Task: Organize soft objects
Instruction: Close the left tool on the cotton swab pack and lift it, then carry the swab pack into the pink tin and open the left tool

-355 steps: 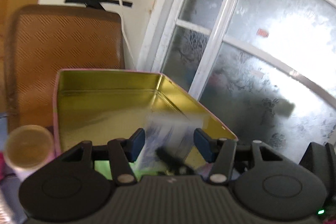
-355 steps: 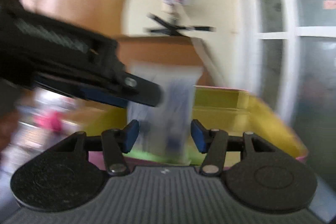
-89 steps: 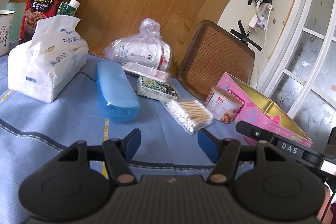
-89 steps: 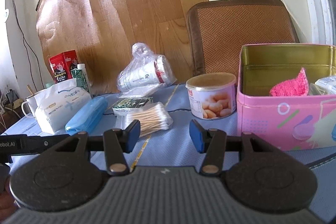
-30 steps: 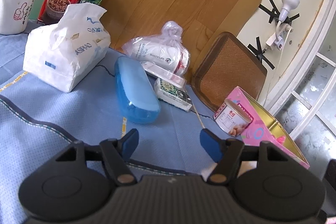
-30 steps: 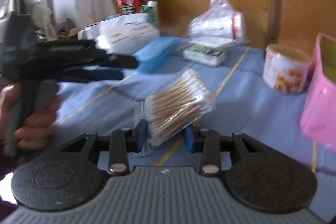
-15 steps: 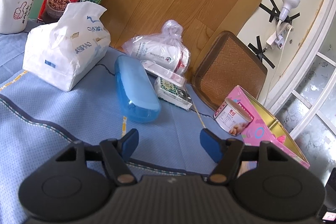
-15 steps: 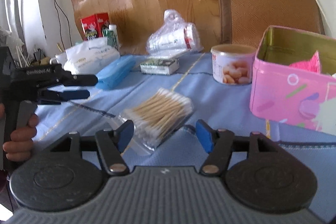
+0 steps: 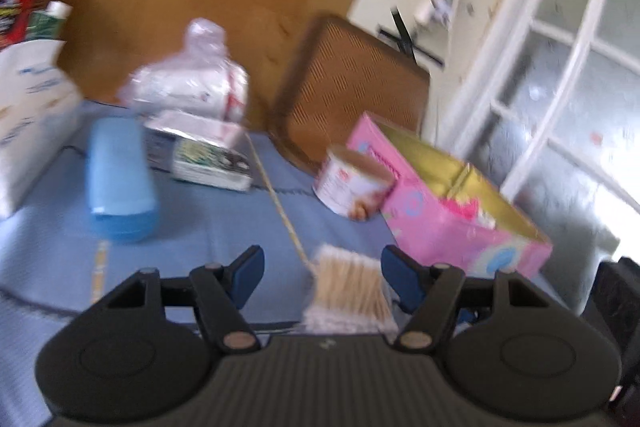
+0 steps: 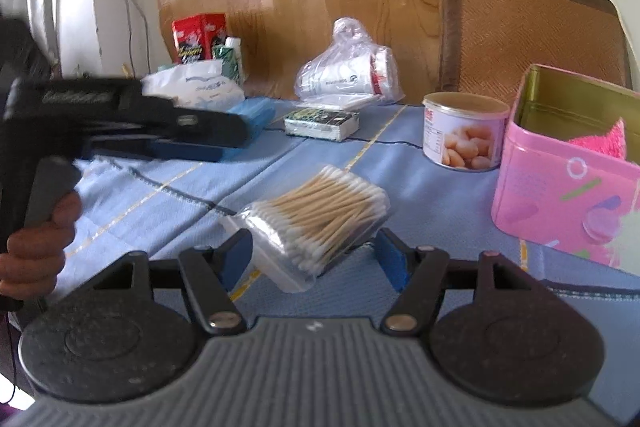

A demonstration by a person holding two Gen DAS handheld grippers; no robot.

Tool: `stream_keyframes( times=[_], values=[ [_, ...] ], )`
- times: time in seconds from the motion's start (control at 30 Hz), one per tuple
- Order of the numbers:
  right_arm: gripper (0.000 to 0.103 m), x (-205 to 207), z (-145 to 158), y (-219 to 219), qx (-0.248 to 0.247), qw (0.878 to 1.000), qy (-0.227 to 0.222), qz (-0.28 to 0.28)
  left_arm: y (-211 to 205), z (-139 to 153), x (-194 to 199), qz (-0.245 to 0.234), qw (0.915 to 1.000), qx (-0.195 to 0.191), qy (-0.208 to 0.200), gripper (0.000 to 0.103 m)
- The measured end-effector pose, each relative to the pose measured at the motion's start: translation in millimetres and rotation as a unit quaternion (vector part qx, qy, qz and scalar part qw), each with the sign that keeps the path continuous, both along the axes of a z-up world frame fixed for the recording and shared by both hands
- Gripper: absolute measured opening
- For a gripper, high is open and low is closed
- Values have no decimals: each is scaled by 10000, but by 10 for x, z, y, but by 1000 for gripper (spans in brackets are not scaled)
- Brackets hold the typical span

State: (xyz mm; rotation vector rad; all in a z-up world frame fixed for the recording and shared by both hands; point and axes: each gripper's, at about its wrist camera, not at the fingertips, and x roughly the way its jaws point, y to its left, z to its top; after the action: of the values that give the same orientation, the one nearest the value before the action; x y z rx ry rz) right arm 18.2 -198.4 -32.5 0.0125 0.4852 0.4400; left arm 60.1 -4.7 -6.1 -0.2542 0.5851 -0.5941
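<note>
On the blue-clothed desk [image 10: 440,211], a clear packet of wooden cotton swabs [image 10: 320,215] lay between the right hand-held gripper [image 10: 316,259], whose jaws had just been opening, pads clear of it. Left hand-held gripper [image 9: 322,273] stood open, empty.

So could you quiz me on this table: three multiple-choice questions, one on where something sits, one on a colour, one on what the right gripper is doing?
1. Where is the round can?
A. beside the pink tin
B. inside the pink tin
C. on the tissue pack

2. What colour is the long hard case?
A. red
B. blue
C. green

3. What state is the right gripper in?
A. clamped on the can
B. shut on nothing
C. open, with the cotton swab pack between its fingers

Answers: 1 A, the can stands on the cloth right next to the pink tin. 2 B, its shell is light blue. 3 C, the cotton swab pack lies on the cloth, the pads apart from it.
</note>
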Motion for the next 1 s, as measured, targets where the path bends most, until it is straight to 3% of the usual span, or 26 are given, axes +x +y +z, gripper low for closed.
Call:
stream_keyframes(
  times=[0.07, 0.13, 0.17, 0.3, 0.4, 0.53, 0.6, 0.7, 0.8, 0.9, 1.0],
  values=[
    [70, 35, -8, 64, -199, 9998, 66, 35, -129, -62, 75, -139, 9996, 149, 187, 65],
    [69, 92, -29, 121, -352, 9991, 212, 78, -228, -169, 151, -300, 9981, 127, 532, 46],
    [58, 95, -29, 133, -390, 9991, 167, 86, -257, -201, 161, -370, 9971, 60, 663, 41],
    [49, 47, -11, 124, -460, 9989, -51, -96, -425, -19, 38, -395, 9987, 165, 266, 41],
    [49, -79, 104, -49, -223, 9973, -573, -411, -591, 259, 6, -624, 9979, 11, -148, 42],
    [49, -210, 295, -351, -211, 9862, -1285, -1023, -1057, 564, 94, -1019, 9935, -129, -500, 43],
    [49, -206, 350, -531, -277, 9805, -1420, -1330, -1368, 644, 151, -1215, 9906, -112, -620, 43],
    [49, -126, 391, -865, -221, 9756, -1337, -1730, -1758, 646, 265, -1333, 9886, -50, -699, 51],
    [50, 124, 363, -1099, -352, 9716, -1132, -2050, -2002, 591, 389, -1056, 9927, 55, -584, 58],
    [53, 487, 264, -1187, -715, 9608, -881, -2528, -1941, 523, 427, -829, 9958, -55, -395, 58],
    [53, 588, 240, -1348, -390, 9594, -764, -2685, -1778, 508, 331, -668, 9962, 65, -559, 58]
  ],
)
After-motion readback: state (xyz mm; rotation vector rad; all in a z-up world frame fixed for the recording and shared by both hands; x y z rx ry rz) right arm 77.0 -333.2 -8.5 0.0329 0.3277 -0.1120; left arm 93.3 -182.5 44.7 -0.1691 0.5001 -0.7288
